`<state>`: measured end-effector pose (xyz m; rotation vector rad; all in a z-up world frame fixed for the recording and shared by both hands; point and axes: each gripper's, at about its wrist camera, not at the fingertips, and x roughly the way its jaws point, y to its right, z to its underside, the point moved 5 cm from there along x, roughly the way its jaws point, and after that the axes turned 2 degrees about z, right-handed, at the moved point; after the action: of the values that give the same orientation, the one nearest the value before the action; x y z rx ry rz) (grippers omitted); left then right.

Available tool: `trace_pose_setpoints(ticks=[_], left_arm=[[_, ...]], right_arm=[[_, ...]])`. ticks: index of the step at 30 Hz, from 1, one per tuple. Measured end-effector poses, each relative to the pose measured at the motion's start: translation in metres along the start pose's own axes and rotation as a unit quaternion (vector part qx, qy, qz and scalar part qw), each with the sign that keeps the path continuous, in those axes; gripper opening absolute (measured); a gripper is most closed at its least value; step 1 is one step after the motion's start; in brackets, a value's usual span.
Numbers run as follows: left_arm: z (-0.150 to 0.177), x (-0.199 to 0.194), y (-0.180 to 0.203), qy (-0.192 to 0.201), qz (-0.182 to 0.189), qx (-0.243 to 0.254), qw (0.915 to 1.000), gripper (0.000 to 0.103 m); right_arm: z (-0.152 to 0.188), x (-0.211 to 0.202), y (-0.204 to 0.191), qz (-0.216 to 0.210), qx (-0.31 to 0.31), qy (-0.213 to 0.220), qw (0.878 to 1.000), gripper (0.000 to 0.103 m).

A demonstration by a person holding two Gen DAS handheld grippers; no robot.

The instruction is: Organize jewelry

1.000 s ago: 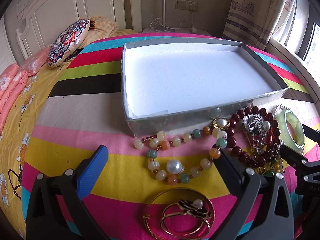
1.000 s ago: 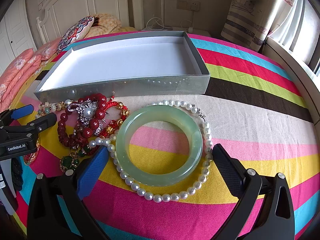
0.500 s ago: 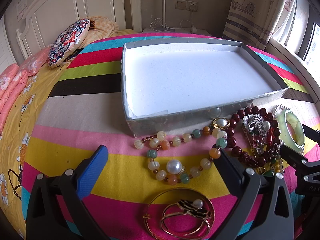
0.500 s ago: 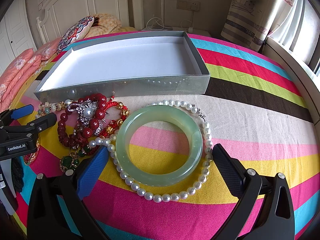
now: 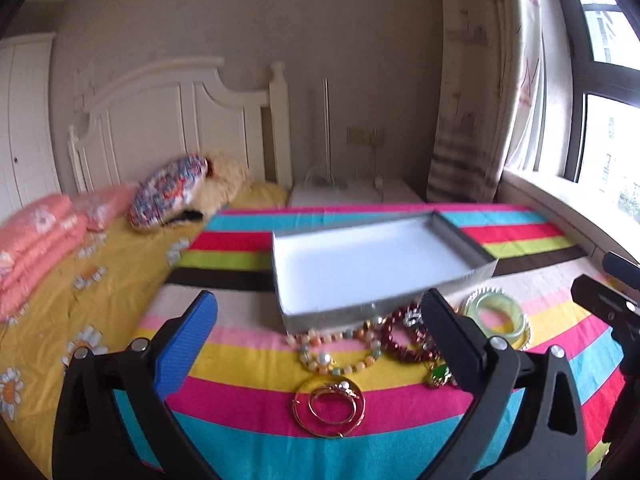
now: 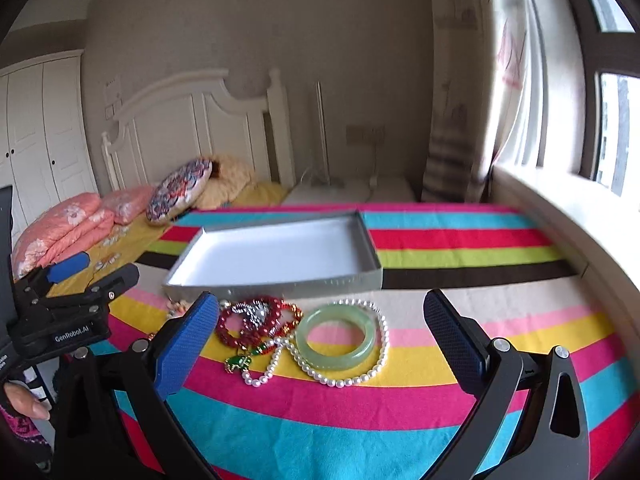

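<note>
A grey box (image 5: 340, 316) with a white floor (image 6: 280, 252) lies on the striped blanket, with nothing in it. The jewellery lies in front of it: a jade bangle (image 6: 340, 360) inside a pearl necklace (image 6: 352, 380), red bead bracelets (image 6: 256, 316), a green pendant (image 6: 238, 362), a multicolour bead bracelet (image 5: 332, 356) and gold bangles (image 5: 348, 390). My left gripper (image 5: 319, 296) hovers open above the gold bangles and beads. My right gripper (image 6: 320, 298) hovers open above the jade bangle. Neither holds anything.
A patterned cushion (image 5: 168, 196) and folded pink quilts (image 5: 36, 248) lie at the bed's left by the white headboard (image 5: 176, 128). A window sill (image 6: 560, 216) and curtain (image 6: 452, 120) stand to the right. A person's hand (image 6: 24, 404) holds the left gripper.
Both grippers have risen and pulled back from the jewellery, so the views now take in the wall and headboard. The jewellery and box have not moved; both grippers stay open.
</note>
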<state>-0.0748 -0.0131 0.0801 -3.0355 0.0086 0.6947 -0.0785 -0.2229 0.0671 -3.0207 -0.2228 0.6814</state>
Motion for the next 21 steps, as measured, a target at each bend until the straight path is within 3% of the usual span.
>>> trace_pose_setpoints(ticks=[9, 21], left_arm=[[-0.014, -0.046, 0.016, 0.046, 0.001, 0.02, 0.9987, 0.101], [-0.005, -0.062, 0.019, 0.046, 0.003, 0.02, 0.9987, 0.101]], right_arm=[[0.003, -0.049, -0.021, -0.005, -0.026, 0.041, 0.999, 0.099], [0.01, -0.055, -0.027, -0.011, -0.036, 0.039, 0.999, 0.099]])
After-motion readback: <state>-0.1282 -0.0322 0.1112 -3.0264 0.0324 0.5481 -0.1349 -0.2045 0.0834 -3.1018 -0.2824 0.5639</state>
